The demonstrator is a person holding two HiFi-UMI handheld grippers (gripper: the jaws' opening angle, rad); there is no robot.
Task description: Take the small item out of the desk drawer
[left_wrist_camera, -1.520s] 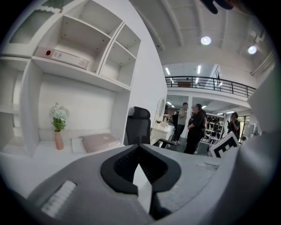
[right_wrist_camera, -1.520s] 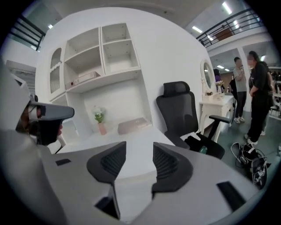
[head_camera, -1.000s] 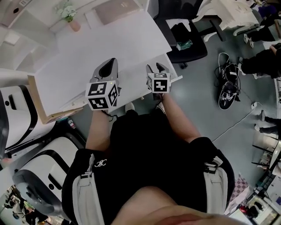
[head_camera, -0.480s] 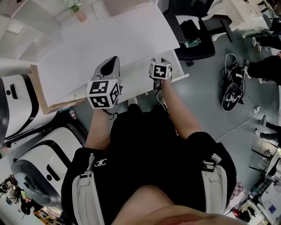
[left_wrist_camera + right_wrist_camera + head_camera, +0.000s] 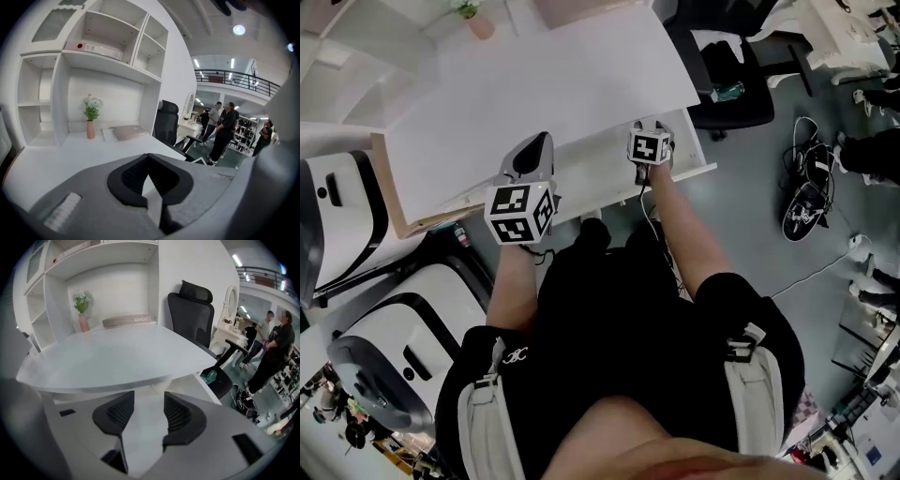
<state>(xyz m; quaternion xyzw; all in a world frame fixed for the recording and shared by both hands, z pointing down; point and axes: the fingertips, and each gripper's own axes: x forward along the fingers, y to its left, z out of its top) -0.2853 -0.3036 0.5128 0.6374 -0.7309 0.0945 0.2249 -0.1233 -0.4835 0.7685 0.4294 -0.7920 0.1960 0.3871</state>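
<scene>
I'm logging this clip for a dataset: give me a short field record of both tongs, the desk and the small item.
left tongs: shut, nothing between them, above the desk's front part
right tongs: open, nothing between them, at the desk's front edge
desk: white, bare near the front; plant vase at the back
under desk edge: white panel, possibly the drawer; its inside not visible
small item: not in view

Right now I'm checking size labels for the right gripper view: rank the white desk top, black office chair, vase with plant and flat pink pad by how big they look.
1. white desk top
2. black office chair
3. vase with plant and flat pink pad: about alike, so not ranked.
</scene>
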